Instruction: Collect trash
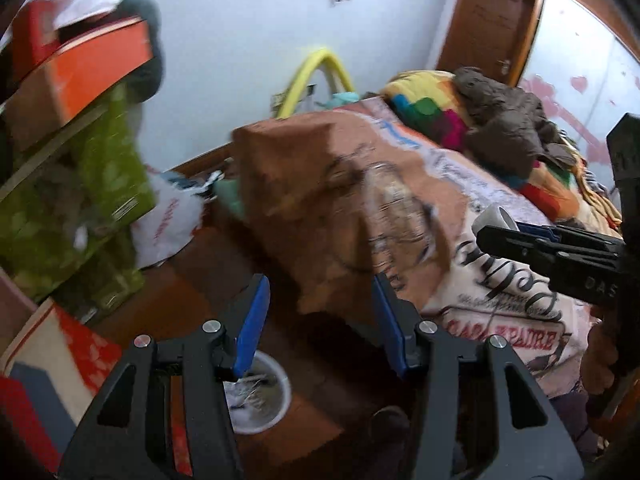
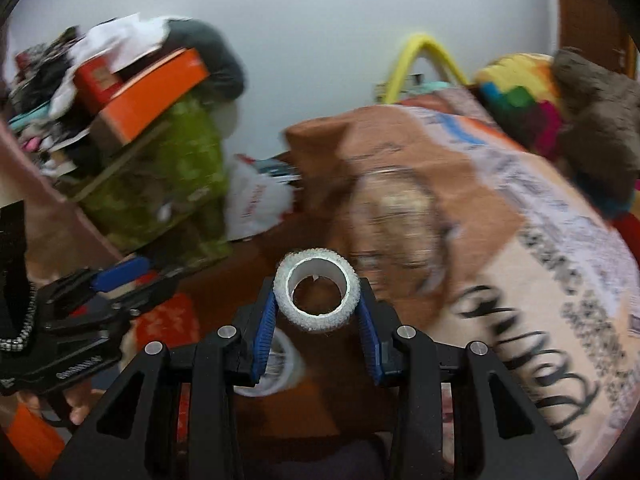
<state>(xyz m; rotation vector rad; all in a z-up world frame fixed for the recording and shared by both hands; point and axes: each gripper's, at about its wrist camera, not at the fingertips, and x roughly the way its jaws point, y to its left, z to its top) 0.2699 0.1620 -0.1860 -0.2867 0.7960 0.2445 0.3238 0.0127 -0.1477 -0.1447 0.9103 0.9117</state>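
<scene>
Between the blue pads of the right gripper (image 2: 318, 312), at 12 o'clock in the right wrist view, sits a white ring-shaped roll of tape with a rough outer face (image 2: 317, 295), its open core turned toward the camera; both pads press against its sides, so the claw is closed on it and carries it above the floor. In the left wrist view the same roll of tape (image 1: 494, 219) shows at 3 o'clock as a white end at the tip of the right gripper (image 1: 520, 236). The left gripper (image 1: 320, 320) stands wide, with nothing between its blue pads; in the right wrist view it lies at 9 o'clock (image 2: 108, 284). A round white plastic tub holding crumpled scraps (image 1: 260, 394) rests on the brown wooden floor (image 1: 208, 280) at 6 o'clock in the left wrist view, partly behind the left finger; the right wrist view shows it (image 2: 280, 368) just below the held roll, blurred. A bed under a printed orange and cream blanket (image 2: 500, 240) fills 3 o'clock, with a multicoloured quilt (image 1: 432, 116) and a brown garment (image 1: 500, 120) piled on its far end. At 9 o'clock stand green patterned boxes (image 2: 172, 184) topped by an orange box (image 2: 160, 92), and a white plastic bag with red print (image 1: 172, 220) lies on the floor beside them
</scene>
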